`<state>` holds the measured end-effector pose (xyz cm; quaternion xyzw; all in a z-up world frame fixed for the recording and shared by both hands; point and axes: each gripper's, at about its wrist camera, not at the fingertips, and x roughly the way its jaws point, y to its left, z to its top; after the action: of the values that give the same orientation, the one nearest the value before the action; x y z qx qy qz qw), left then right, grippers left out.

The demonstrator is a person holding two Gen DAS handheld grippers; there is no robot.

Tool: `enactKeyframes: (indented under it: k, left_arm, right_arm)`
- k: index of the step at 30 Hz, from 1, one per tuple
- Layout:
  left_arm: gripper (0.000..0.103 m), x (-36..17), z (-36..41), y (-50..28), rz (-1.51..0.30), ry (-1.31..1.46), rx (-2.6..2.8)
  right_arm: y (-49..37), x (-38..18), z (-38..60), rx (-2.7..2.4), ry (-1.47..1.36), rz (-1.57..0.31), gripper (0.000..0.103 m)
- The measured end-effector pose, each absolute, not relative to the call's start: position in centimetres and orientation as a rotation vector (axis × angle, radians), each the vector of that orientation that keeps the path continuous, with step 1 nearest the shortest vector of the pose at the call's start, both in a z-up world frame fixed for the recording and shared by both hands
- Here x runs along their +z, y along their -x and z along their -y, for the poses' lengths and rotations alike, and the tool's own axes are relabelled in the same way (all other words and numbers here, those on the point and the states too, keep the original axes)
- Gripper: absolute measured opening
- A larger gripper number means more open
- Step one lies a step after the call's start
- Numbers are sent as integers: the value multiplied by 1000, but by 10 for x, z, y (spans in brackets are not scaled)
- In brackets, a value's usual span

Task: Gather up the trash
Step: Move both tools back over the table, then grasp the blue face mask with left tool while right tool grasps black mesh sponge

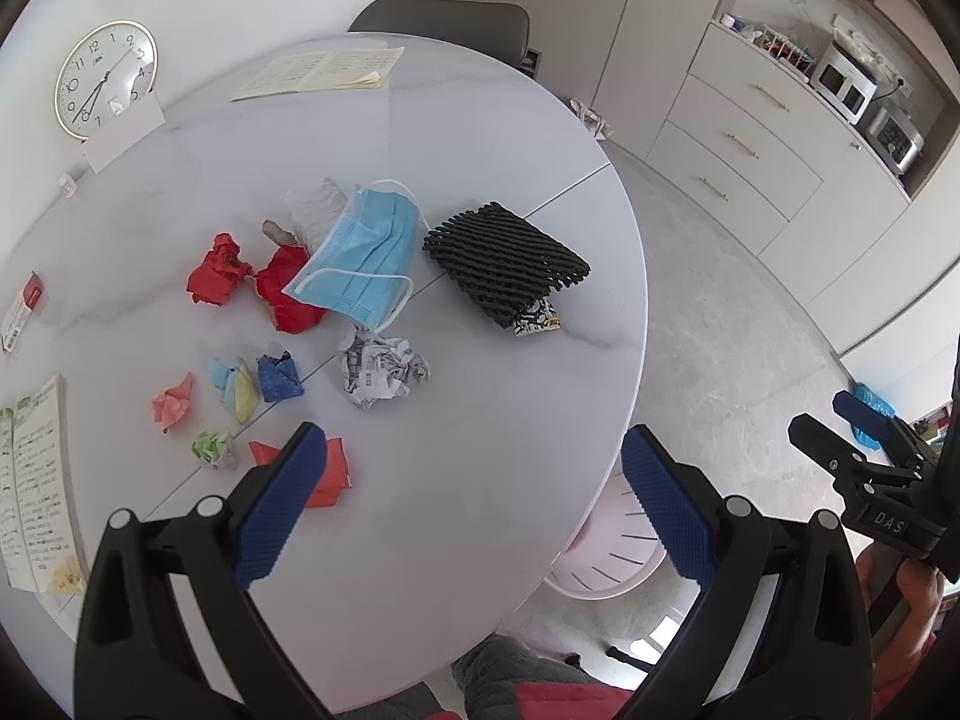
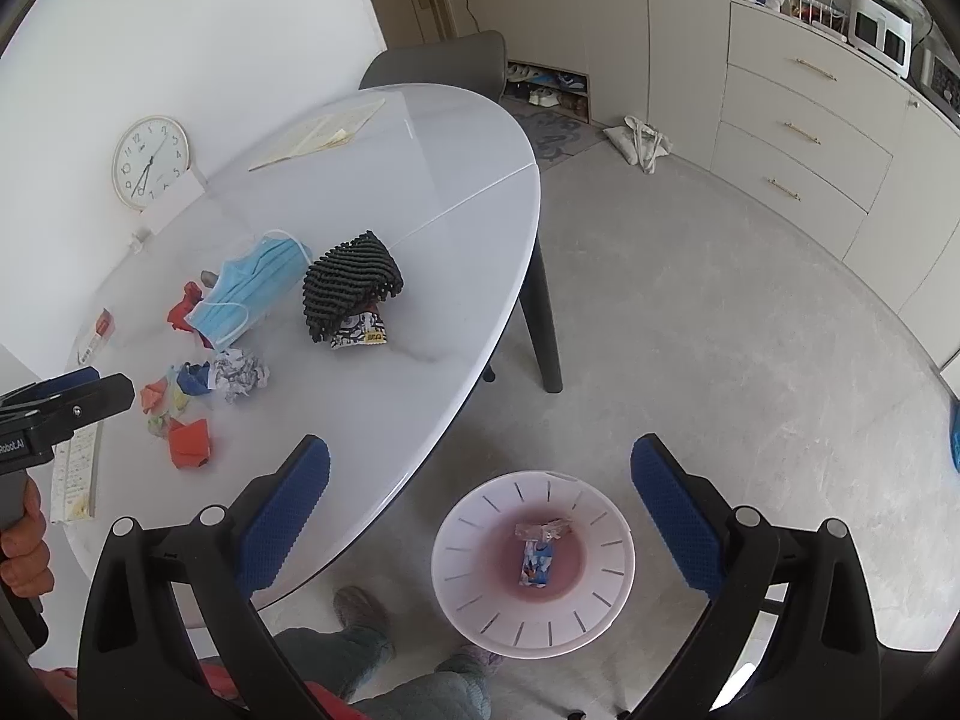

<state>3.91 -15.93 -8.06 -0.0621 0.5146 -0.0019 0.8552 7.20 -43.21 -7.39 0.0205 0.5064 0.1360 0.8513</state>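
Trash: crumpled paper balls, blue pleated face mask, black foam net sleeve, all piled mid-way on round white table. Small wrapper already in white slotted bin on floor, right under right claw, wide open, empty. Left claw open too, above near table edge, paper balls just beyond.

The table looks smooth and glossy, faintly marbled. On it lie crumpled paper balls, a soft pleated cloth mask and a black foam net, ribbed and matt. The pale plastic bin is smooth. The floor looks matt and stone-like.
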Motion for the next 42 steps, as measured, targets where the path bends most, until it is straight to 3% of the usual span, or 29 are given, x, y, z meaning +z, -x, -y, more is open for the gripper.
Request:
enactKeyframes:
  k: [11,19,27,30,37,42]
  left_arm:
    - [94,-91,131,-84,-1082,66,24]
    - [94,-118,94,-150,-1132,42,8]
    - [94,-147,78,-179,-1192,65,-46]
    - [94,-161,78,-185,-1218,68,-64]
    - [93,-175,83,-196,-1226,63,-64]
    - [69,-177,87,-201,-1229,55,-76]
  right_arm:
    - [-121,-81,388,358,55,-1060,100]
    - [-205,-135,332,412,84,-1151,99]
    - [-268,-203,321,479,-187,-1418,61]
    - [-269,-202,321,532,-274,-1432,22]
    - [-264,-178,323,567,-366,-1382,15]
    - [-265,-153,328,572,-376,-1318,15]
